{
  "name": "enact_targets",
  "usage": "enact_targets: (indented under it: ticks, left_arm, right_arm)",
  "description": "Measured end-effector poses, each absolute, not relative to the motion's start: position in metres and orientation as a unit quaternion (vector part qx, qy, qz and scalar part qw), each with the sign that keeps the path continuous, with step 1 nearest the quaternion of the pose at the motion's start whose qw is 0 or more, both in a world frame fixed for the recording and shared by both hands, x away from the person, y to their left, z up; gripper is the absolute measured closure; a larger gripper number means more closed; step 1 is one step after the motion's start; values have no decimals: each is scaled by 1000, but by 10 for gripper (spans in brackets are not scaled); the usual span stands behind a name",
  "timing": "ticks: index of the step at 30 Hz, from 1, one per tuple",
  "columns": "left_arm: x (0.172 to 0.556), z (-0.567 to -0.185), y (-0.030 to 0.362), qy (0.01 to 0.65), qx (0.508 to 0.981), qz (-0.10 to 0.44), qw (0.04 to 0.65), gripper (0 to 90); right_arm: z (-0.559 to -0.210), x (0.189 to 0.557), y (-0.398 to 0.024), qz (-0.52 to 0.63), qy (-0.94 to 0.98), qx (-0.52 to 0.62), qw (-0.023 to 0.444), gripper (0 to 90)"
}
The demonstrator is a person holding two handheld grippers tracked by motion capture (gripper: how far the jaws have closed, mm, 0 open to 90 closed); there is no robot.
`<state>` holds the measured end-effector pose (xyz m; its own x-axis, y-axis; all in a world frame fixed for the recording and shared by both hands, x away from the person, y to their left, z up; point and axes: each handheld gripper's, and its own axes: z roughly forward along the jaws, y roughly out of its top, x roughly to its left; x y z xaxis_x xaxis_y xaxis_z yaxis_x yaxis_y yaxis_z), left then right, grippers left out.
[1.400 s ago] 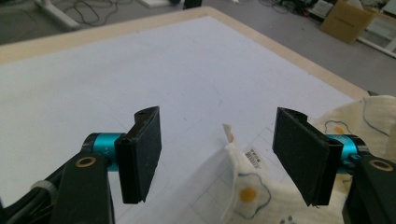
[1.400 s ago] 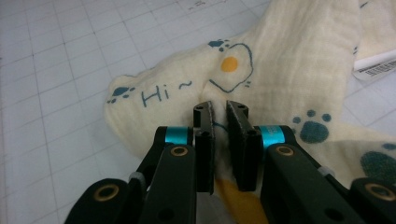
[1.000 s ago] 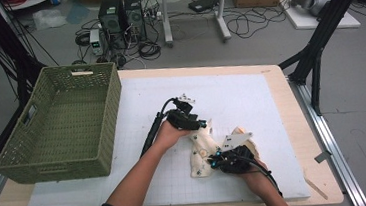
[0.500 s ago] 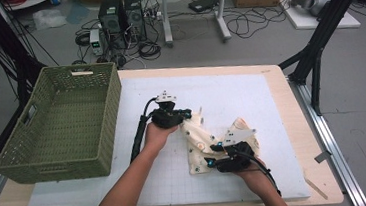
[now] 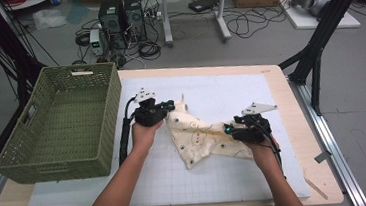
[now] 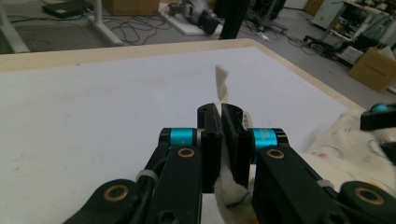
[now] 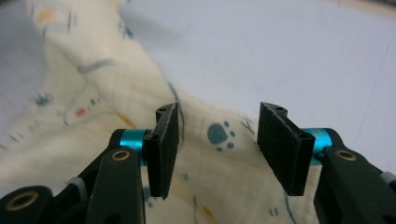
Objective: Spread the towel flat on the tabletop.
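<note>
A cream cloth (image 5: 199, 140) printed with small figures lies rumpled on the white mat (image 5: 229, 86). My left gripper (image 5: 170, 106) is shut on the cloth's left corner, lifting it off the mat. In the left gripper view, a tip of the cloth (image 6: 222, 81) sticks up past the closed left gripper (image 6: 220, 112). My right gripper (image 5: 229, 129) hovers at the cloth's right end. Its jaws have just opened wide, then eased in a little. In the right gripper view, the right gripper (image 7: 217, 126) is open, with the cloth (image 7: 93, 93) lying untouched below its pads.
A green woven basket (image 5: 57, 124) stands at the table's left, close to my left hand. The mat (image 6: 93, 102) runs out to the wooden table edge (image 5: 300, 123) on the right. Cables and computer boxes lie on the floor beyond the table.
My left gripper has closed on the cloth's corner and drawn it left toward the basket, stretching the cloth out. The right gripper has let go, opened and moved up and to the right.
</note>
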<state>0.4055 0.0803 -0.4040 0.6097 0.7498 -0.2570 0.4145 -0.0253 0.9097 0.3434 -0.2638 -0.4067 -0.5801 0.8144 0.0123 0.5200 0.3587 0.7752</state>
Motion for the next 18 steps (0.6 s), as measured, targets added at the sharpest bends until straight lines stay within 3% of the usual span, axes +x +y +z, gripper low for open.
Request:
enact_targets:
  ticks: [10, 11, 15, 18]
  left_arm:
    - [406, -410, 99, 457, 679, 187, 544, 860]
    - [406, -412, 100, 459, 677, 190, 543, 860]
    - [403, -419, 103, 464, 676, 185, 542, 859]
    - [399, -425, 107, 468, 679, 177, 537, 858]
  right_arm:
    - [-435, 360, -246, 311, 840, 418, 155, 443]
    - [-435, 359, -245, 313, 838, 422, 148, 469]
    - [-432, 353, -244, 322, 854, 391, 113, 775]
    - [-430, 346, -242, 320, 867, 368, 107, 850]
